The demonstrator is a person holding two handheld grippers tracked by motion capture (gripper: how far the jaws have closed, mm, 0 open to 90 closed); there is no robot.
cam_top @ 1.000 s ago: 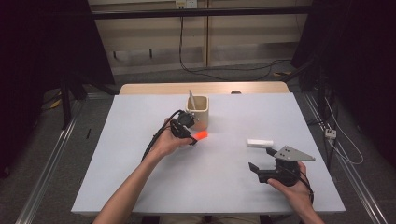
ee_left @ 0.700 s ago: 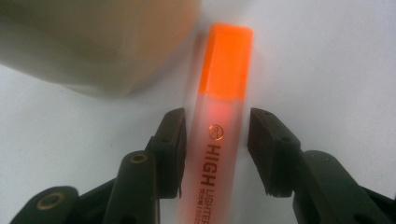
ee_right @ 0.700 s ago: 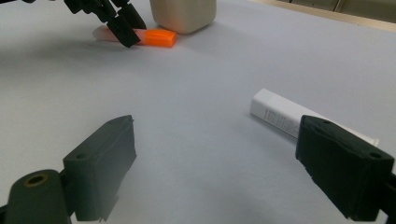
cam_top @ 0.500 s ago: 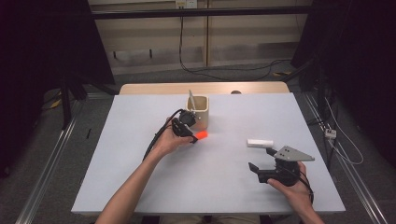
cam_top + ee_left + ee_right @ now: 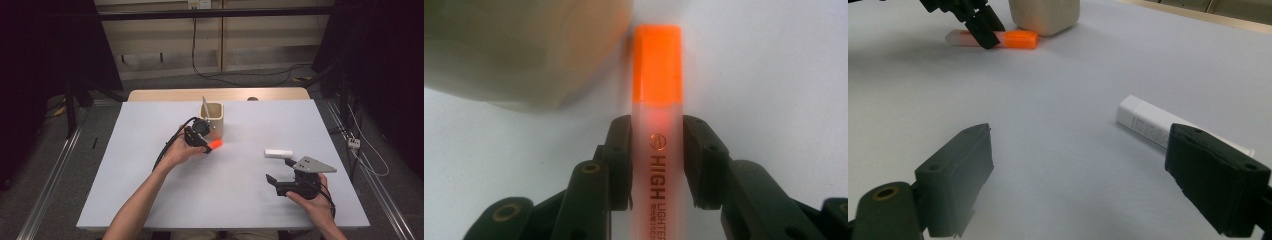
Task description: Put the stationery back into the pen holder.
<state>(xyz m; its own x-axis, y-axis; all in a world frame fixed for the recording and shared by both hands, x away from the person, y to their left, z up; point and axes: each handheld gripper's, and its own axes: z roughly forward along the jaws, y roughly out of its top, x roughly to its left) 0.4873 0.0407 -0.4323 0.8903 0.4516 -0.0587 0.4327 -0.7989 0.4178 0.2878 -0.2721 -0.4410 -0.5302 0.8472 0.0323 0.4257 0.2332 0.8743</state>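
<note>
You are at the pick-up step: your left gripper (image 5: 656, 165) is closed on the orange highlighter (image 5: 657, 100), which lies on the white table (image 5: 150, 200) just beside the beige cup (image 5: 212, 116). The barrel sits between both fingers (image 5: 620, 160), the cap pointing forward. Next, I think, you should lift it and tip it into the cup. Your right gripper (image 5: 1080, 180) is open and holds nothing, near the white tube (image 5: 1158, 127).
</note>
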